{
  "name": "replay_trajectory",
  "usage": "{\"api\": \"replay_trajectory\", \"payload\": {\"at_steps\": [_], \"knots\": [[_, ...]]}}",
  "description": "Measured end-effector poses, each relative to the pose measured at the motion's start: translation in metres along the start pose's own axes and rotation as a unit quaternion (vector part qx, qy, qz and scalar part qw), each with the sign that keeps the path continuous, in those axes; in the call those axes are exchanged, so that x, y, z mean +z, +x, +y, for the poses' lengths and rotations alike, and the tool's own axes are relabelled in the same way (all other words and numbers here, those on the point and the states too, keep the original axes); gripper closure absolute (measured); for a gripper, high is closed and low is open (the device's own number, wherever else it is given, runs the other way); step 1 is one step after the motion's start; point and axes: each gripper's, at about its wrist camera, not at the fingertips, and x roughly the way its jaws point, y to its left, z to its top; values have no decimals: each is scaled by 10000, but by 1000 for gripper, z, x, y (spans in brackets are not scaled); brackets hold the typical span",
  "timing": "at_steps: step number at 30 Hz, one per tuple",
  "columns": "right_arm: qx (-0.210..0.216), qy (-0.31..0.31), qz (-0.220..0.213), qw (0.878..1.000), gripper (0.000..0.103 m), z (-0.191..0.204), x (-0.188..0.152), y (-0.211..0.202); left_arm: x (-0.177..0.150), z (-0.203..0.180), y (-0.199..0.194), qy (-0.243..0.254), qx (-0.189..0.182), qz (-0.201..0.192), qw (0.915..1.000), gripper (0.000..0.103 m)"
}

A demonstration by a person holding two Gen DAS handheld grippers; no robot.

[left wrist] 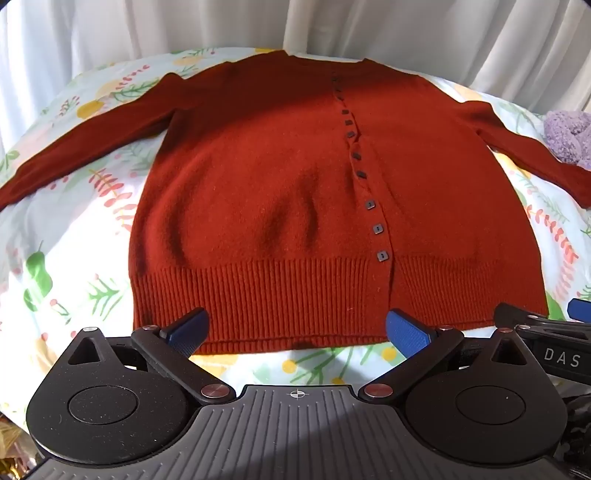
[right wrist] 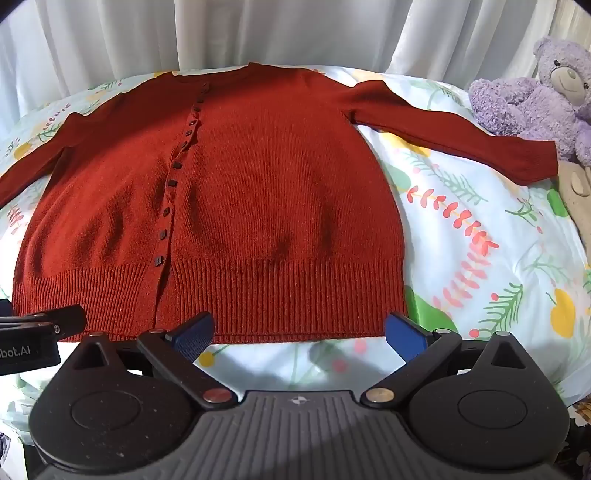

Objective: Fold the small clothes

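A rust-red knitted cardigan (left wrist: 280, 192) with a row of small dark buttons lies flat and face up on a floral bedsheet (left wrist: 66, 236), sleeves spread to both sides. It also shows in the right wrist view (right wrist: 258, 192). My left gripper (left wrist: 295, 332) is open and empty, its blue pads just above the ribbed hem at the near left half. My right gripper (right wrist: 299, 332) is open and empty at the hem's near right half. The right gripper's body shows at the right edge of the left wrist view (left wrist: 554, 332).
A purple teddy bear (right wrist: 535, 99) sits at the far right by the right sleeve's cuff. A beige soft item (right wrist: 576, 195) lies below it. White curtains (right wrist: 295, 33) hang behind the bed.
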Motion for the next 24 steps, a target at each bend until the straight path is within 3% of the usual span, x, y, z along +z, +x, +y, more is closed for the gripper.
{"api": "replay_trajectory", "payload": {"at_steps": [24], "knots": [[70,-9,36,10000,4,-4,2,-2,1,1,-2,-112,6,58,9999,0]]}}
